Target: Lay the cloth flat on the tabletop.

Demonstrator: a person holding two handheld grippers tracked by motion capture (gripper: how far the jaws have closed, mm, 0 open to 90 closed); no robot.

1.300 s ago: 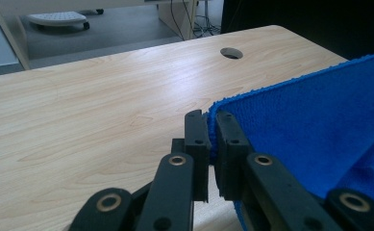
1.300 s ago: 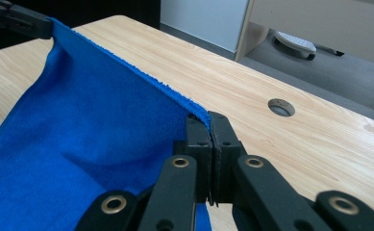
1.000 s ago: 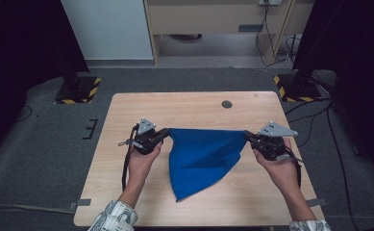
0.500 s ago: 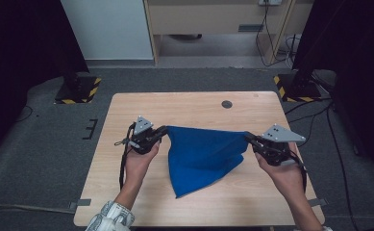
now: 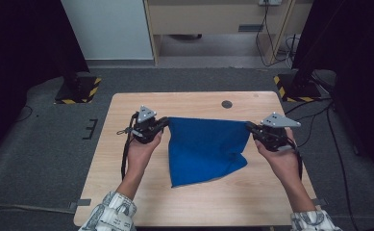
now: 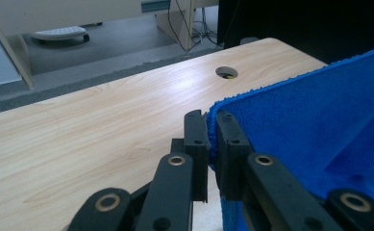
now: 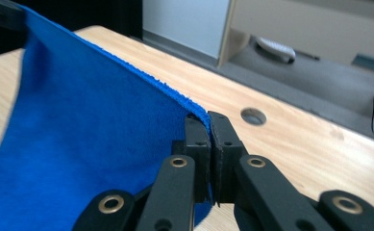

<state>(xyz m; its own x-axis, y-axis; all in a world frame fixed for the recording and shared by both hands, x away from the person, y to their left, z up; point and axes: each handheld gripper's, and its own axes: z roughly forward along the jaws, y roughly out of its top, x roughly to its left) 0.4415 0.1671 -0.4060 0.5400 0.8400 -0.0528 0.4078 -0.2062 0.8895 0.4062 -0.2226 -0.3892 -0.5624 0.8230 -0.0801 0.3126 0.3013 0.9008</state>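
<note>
A blue cloth [image 5: 204,149] hangs stretched between my two grippers above the wooden table [image 5: 194,202]. Its top edge runs taut from one to the other, and its lower part droops to a point that rests on the table. My left gripper [image 5: 165,122] is shut on the cloth's top left corner [image 6: 212,126]. At the other end, my right gripper [image 5: 248,127] pinches the top right corner [image 7: 205,121]. In the left gripper view the cloth [image 6: 319,125] spreads away to the right; in the right gripper view the cloth [image 7: 79,144] spreads to the left.
A round cable hole [image 5: 227,104] sits in the table near its far edge. Beyond the table are a grey carpet floor, a white panel [image 5: 107,29], a wooden cabinet [image 5: 213,19] and dark stands with yellow-black striped feet [image 5: 79,91].
Both hands have spread further apart and risen slightly, pulling the cloth's top edge tighter. The hanging part has widened and lifted off more of the table.
</note>
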